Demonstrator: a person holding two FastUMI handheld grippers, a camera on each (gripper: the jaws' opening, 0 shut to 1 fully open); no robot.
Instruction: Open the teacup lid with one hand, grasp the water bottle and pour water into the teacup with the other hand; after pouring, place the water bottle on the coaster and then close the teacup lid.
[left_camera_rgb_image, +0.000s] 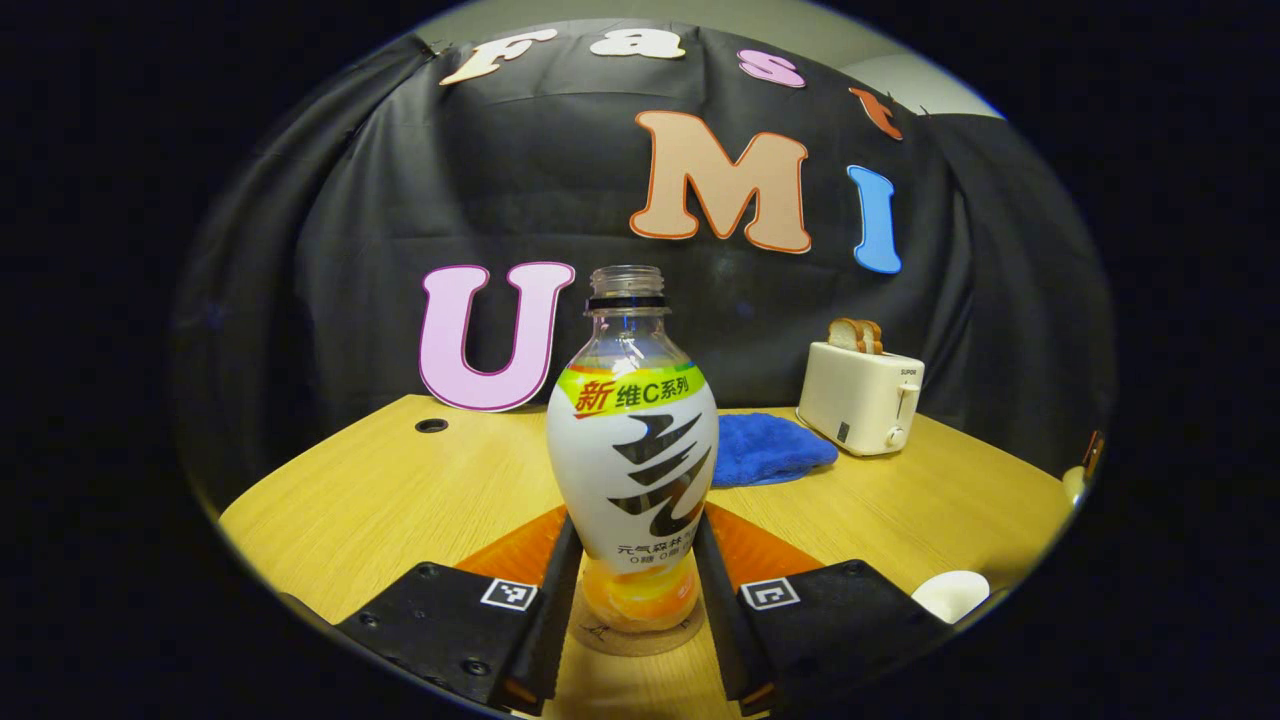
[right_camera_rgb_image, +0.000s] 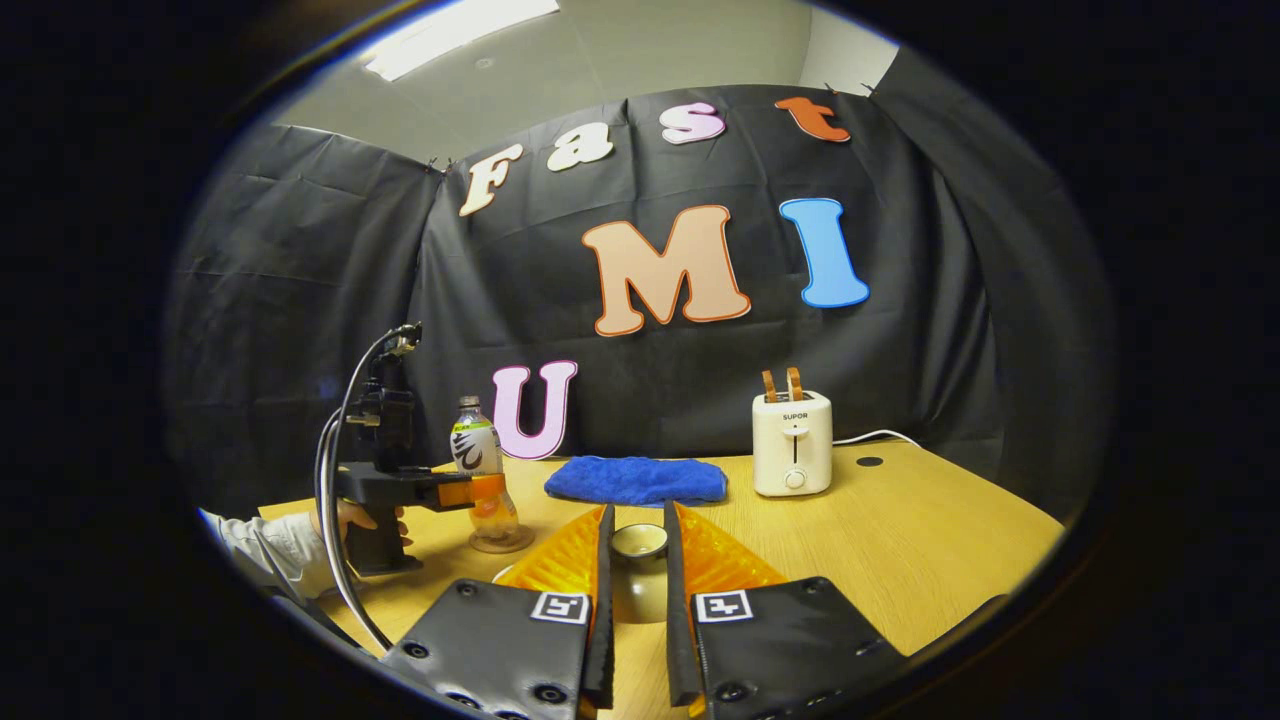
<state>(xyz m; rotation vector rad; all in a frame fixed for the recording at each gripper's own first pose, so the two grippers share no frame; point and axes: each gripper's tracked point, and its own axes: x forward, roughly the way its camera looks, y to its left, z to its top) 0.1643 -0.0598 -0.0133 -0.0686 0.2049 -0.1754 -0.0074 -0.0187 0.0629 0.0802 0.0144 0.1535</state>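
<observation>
An uncapped water bottle (left_camera_rgb_image: 632, 470) with a white and yellow label stands upright on a clear round coaster (left_camera_rgb_image: 640, 638) on the wooden table. My left gripper (left_camera_rgb_image: 637, 570) is shut on its lower body, one finger pressing each side. The right gripper view shows that same bottle (right_camera_rgb_image: 478, 450) far left with the left gripper (right_camera_rgb_image: 470, 490) around it and a hand behind. My right gripper (right_camera_rgb_image: 637, 560) is shut on the knob of the beige teacup lid (right_camera_rgb_image: 638, 545). A white rounded teacup (left_camera_rgb_image: 951, 594) sits at the left gripper view's lower right, partly cut off.
A folded blue cloth (right_camera_rgb_image: 636, 480) lies at the back of the table (right_camera_rgb_image: 900, 540). A cream toaster (right_camera_rgb_image: 793, 443) holding bread slices stands to its right, with a cord trailing off. The table has small round holes (left_camera_rgb_image: 431, 425) near its far corners.
</observation>
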